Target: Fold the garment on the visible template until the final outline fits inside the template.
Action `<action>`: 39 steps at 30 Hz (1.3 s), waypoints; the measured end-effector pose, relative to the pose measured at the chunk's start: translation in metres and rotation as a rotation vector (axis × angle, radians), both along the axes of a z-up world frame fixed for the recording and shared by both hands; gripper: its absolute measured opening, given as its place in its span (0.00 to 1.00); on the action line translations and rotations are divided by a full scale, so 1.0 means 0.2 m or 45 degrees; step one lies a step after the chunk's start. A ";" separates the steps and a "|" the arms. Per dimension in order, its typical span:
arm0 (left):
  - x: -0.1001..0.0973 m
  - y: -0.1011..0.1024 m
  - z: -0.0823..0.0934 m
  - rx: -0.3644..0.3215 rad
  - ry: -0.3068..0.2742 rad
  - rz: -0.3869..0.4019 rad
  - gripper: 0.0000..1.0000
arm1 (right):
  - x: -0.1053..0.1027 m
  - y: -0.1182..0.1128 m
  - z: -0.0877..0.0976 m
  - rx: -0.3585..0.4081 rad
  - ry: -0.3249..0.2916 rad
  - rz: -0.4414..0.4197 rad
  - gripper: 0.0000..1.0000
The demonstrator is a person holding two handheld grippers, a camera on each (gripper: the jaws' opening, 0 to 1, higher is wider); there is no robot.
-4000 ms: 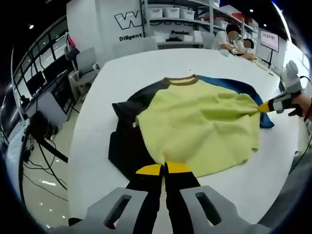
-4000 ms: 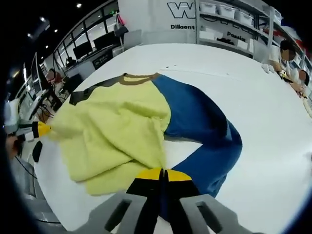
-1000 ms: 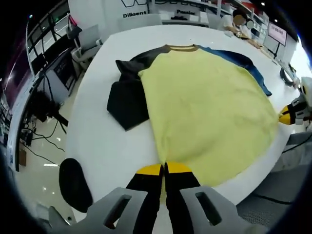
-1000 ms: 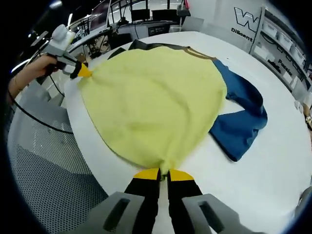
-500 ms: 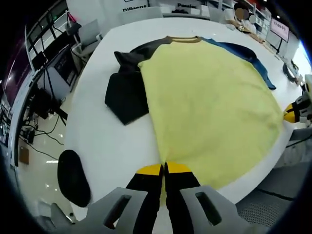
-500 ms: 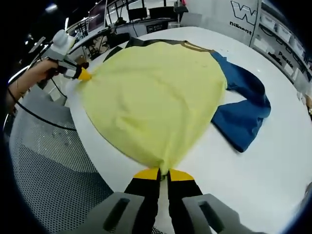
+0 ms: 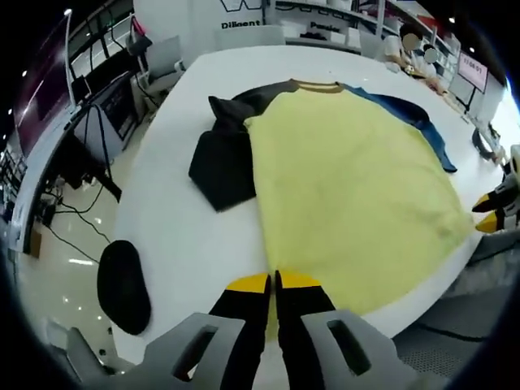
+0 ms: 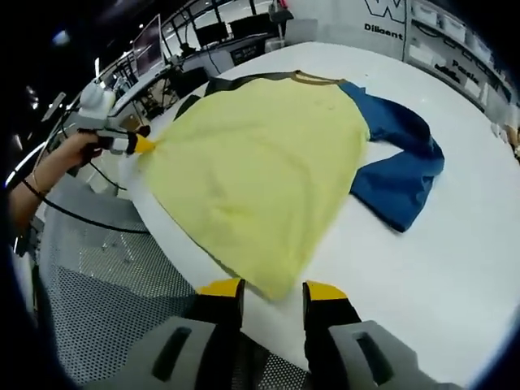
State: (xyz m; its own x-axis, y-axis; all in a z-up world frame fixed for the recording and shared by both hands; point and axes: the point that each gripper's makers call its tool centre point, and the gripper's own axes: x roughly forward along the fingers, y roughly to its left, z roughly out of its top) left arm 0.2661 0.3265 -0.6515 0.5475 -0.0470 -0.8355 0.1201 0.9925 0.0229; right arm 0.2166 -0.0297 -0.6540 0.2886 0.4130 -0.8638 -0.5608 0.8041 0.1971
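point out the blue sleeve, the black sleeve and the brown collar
blue sleeve (image 8: pixel 402 183), right gripper view, its folded lower half
black sleeve (image 7: pixel 221 166), left gripper view, middle of the cloth
brown collar (image 7: pixel 317 86), left gripper view, the neckband

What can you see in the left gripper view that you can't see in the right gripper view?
Left gripper view: the black sleeve spread flat on the table, and its own shut left gripper pinching the hem. Right gripper view: the whole blue sleeve, a hand, and the open right gripper, apart from the cloth. Both: the yellow shirt and brown collar.
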 end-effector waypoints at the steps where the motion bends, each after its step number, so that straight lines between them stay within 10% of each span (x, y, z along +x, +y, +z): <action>1: 0.00 0.00 0.01 -0.003 -0.004 0.001 0.06 | 0.00 0.00 0.00 0.003 0.005 -0.007 0.29; 6: 0.01 0.02 0.09 -0.013 -0.075 0.019 0.09 | 0.03 0.01 0.03 0.076 -0.007 -0.112 0.30; 14: -0.06 0.02 -0.01 -0.068 0.032 0.031 0.22 | 0.05 -0.01 -0.08 0.104 0.088 -0.354 0.31; 26: -0.10 0.00 -0.09 -0.092 0.094 0.026 0.16 | 0.04 0.02 -0.09 0.099 0.085 -0.365 0.01; 39: -0.10 0.00 -0.10 0.000 0.142 -0.026 0.04 | -0.04 -0.02 -0.13 0.012 0.185 -0.273 0.00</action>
